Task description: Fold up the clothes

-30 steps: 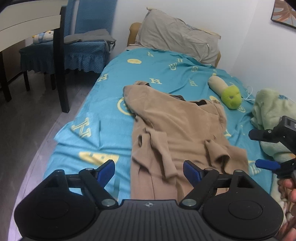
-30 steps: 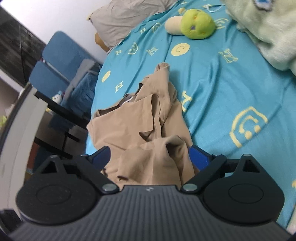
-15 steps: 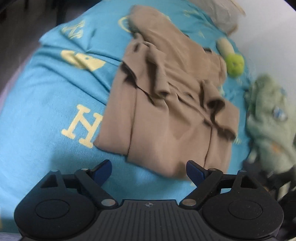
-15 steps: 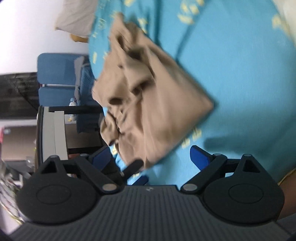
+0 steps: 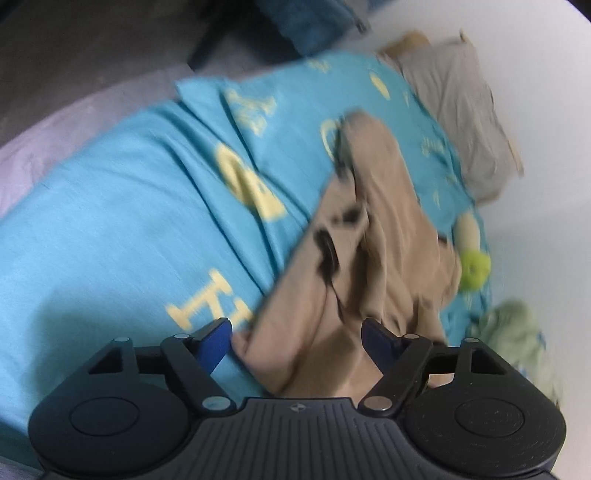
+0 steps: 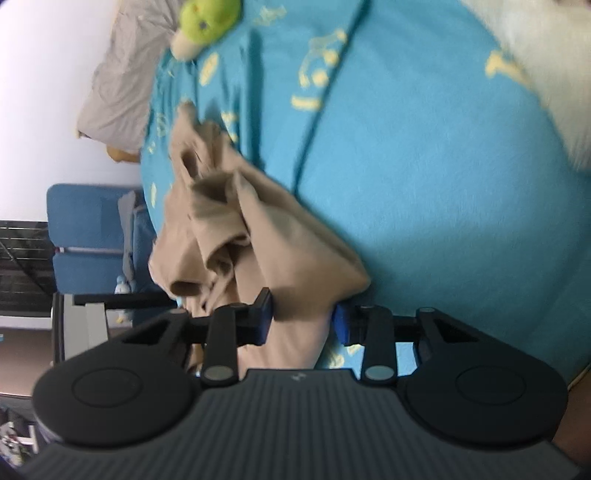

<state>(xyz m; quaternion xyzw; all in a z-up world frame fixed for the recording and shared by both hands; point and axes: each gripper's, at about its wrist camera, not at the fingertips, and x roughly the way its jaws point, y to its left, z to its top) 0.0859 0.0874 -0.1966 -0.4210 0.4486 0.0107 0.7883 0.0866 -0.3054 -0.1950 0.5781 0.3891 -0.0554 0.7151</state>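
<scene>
A crumpled tan garment lies on the turquoise bed sheet. My left gripper is open, its blue-padded jaws wide on either side of the garment's near hem corner. In the right wrist view the same garment has its near corner between the jaws of my right gripper, which are partly closed around the cloth with a gap left on the right side. Both views are blurred.
A grey pillow lies at the head of the bed. A green and cream plush toy sits beside the garment, also in the right wrist view. A pale green blanket lies at the far side. Blue chairs stand beside the bed.
Both grippers have dropped toward the garment's near hem. The right gripper's jaws have narrowed around the hem corner. The left gripper has stayed wide open.
</scene>
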